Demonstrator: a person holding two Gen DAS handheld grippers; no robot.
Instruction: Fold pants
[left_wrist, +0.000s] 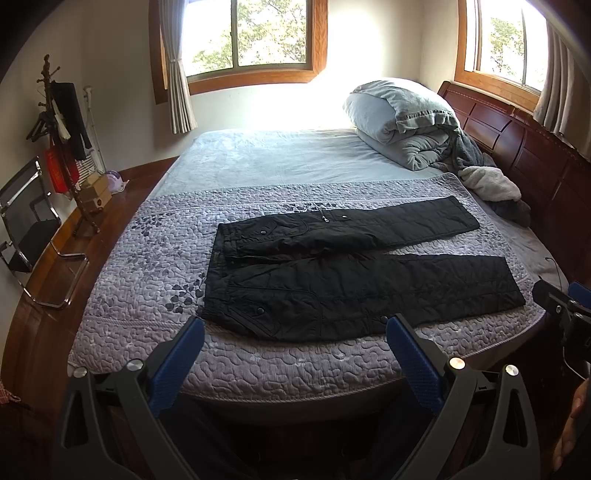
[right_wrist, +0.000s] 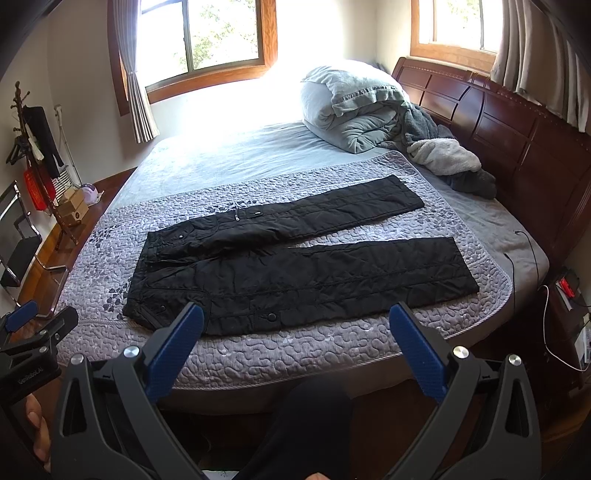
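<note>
The black pants (left_wrist: 332, 273) lie flat on the purple quilt (left_wrist: 155, 266) of the bed (left_wrist: 280, 155), waist to the left, the two legs spread apart toward the headboard (right_wrist: 517, 140). The left gripper (left_wrist: 295, 354) and the right gripper (right_wrist: 295, 343) hang before the bed edge, both with fingers wide apart, holding nothing.

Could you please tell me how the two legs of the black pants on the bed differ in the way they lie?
The near leg lies along the bed's front edge, while the far leg angles away toward the headboard, leaving a wedge of quilt between them. The near leg looks wider; the far leg looks narrower. Both are black, quilted and spread flat, untouched by either tongs.
</note>
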